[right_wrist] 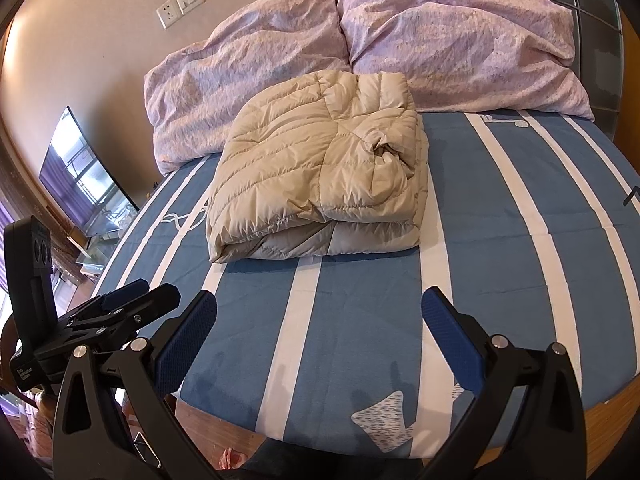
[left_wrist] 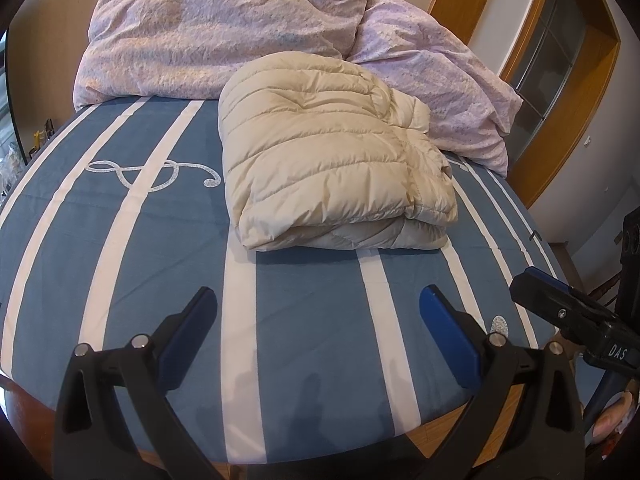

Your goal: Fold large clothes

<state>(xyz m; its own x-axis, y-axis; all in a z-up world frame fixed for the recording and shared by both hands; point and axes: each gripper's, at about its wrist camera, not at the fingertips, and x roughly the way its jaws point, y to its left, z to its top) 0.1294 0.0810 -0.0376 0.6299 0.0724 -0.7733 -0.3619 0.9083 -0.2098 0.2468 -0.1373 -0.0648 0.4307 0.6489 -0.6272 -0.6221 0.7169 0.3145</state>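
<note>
**Jacket ahead of both grippers, folded, nothing held**

Grippers first, nearest the lens. Left gripper (left_wrist: 318,320): fingers spread wide, blue pads apart, nothing between them, poised over the near edge of the bed (left_wrist: 168,240). Right gripper (right_wrist: 320,320): same posture, jaws released and empty, also over the near edge. Each shows in the other's view, so the two sit just beside one another, left one to the left.

Further in, bare striped sheet between the claws and the garment. No contact anywhere.

Beyond that, the puffer jacket (left_wrist: 332,160), cream, quilted, lying as a thick folded bundle about mid-bed. Its folded edge faces the grippers, with stacked layers visible there. Long axis runs away from the near edge toward the pillows. In the left wrist view it sits slightly right of centre; in the right wrist view (right_wrist: 320,176), slightly left of centre. So it lies between the two arms, straight ahead, neither clearly nearer.

Farthest: two lilac pillows (left_wrist: 224,28) along the far edge, the jacket's far end touching or just short of them; cannot tell which.

Judgement: folding looks essentially complete; any further move means reaching forward.
</note>
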